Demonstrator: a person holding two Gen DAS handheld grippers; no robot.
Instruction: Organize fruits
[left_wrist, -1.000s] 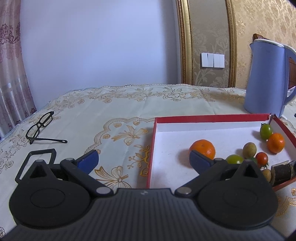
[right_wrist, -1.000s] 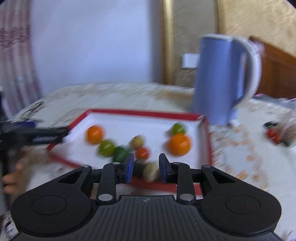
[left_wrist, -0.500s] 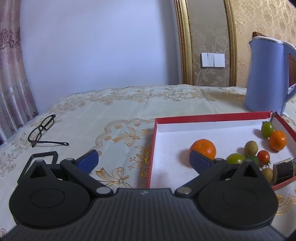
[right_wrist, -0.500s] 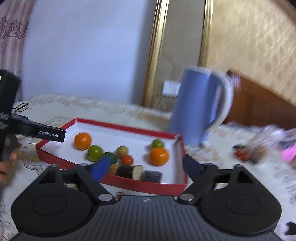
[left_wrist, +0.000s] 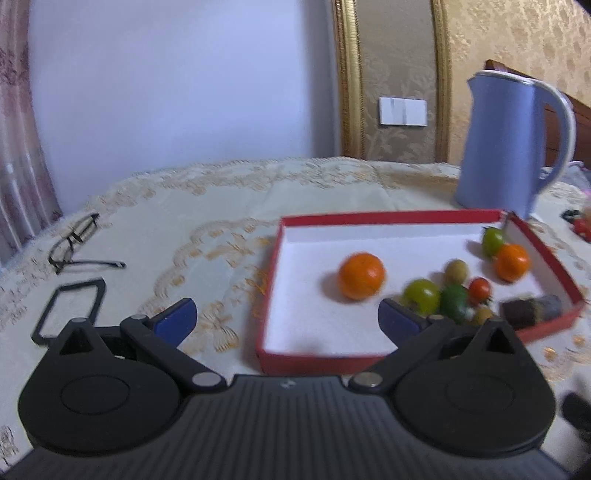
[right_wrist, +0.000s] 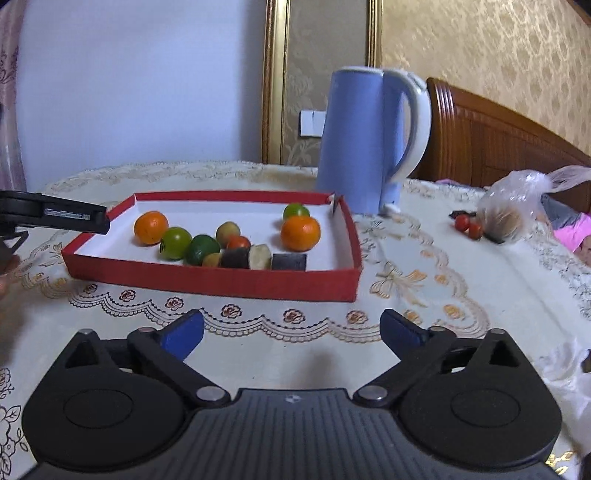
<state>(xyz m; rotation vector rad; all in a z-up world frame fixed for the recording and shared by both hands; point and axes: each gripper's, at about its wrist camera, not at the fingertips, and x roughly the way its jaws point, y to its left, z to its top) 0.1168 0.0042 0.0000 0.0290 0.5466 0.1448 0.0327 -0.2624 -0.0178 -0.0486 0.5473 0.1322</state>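
Observation:
A red tray (right_wrist: 221, 282) with a white floor holds two oranges (right_wrist: 150, 228) (right_wrist: 300, 232), green tomatoes (right_wrist: 175, 242), a red cherry tomato (right_wrist: 238, 242) and small brown fruits. Along its near wall lie a dark cut piece with a pale end (right_wrist: 236, 257) and a second dark piece (right_wrist: 289, 261). My right gripper (right_wrist: 291, 330) hangs over the tablecloth short of the tray, its jaws opening wide with nothing between them. My left gripper (left_wrist: 286, 319) is open at the tray's (left_wrist: 317, 360) near left corner, holding nothing; its finger (right_wrist: 55, 216) shows at the tray's left edge.
A blue kettle (right_wrist: 362, 147) stands just behind the tray's far right corner. Glasses (left_wrist: 74, 243) lie on the cloth at the left. At the right are a plastic bag (right_wrist: 517, 210), two loose red tomatoes (right_wrist: 467, 225) and a wooden headboard (right_wrist: 498, 147).
My right gripper went from shut on a dark piece at the tray's near wall to wide open, and drew back over the cloth; the piece now lies in the tray. The left gripper pulled back slightly.

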